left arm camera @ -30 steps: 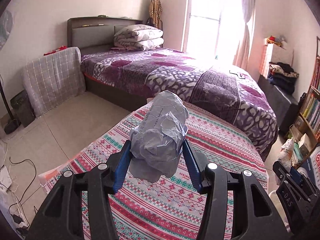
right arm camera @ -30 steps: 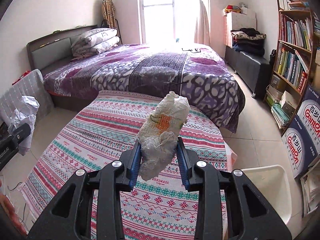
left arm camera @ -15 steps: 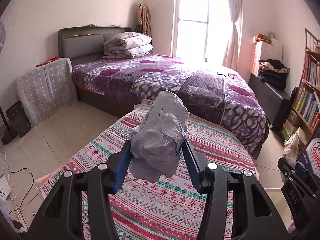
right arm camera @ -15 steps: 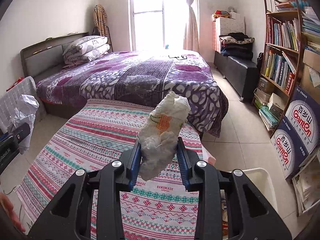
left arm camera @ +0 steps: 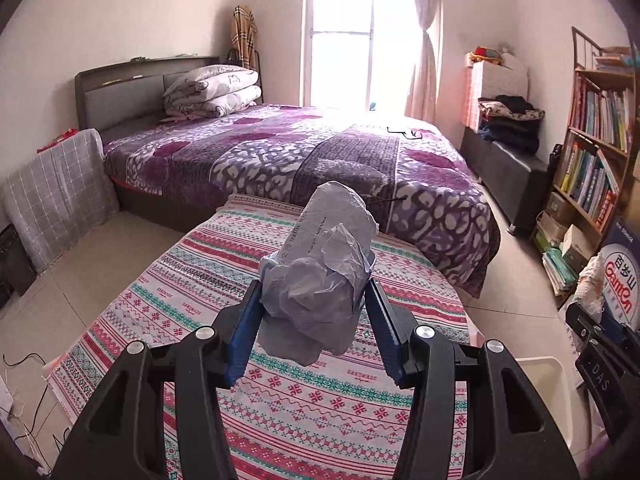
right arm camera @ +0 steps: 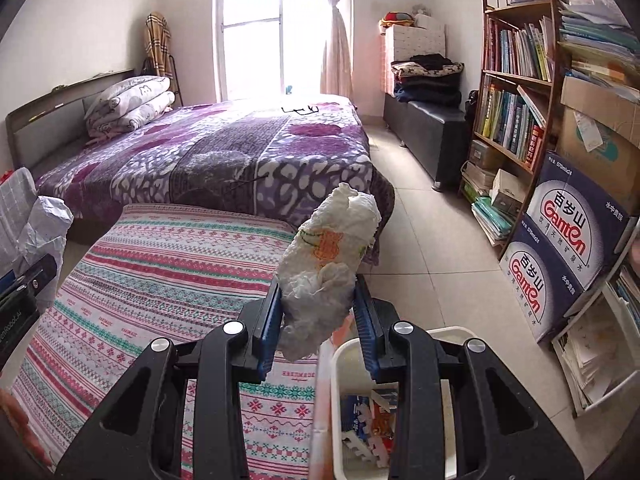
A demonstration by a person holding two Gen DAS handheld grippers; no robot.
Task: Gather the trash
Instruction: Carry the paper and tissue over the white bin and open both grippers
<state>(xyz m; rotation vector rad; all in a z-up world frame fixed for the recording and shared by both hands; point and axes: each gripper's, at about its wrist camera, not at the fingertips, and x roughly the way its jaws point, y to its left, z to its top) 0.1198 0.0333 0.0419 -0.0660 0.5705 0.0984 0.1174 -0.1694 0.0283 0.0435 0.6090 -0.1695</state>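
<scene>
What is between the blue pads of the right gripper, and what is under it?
The right wrist view shows a crumpled white tissue wad clamped between the right gripper's pads. Just below them stands a white bin already holding scraps.

Striped cloth [left arm camera: 224, 280] over a low surface, purple bed [left arm camera: 280, 152] behind, folded quilts [left arm camera: 212, 90] at headboard. Bookshelf [right arm camera: 516, 92] right, stacked boxes [right arm camera: 560, 256] beside it, possibly water cartons. Window [right arm camera: 256, 28].

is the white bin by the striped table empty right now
No. In the right wrist view the white bin below the right gripper already holds scraps of packaging in blue, white and red.
</scene>
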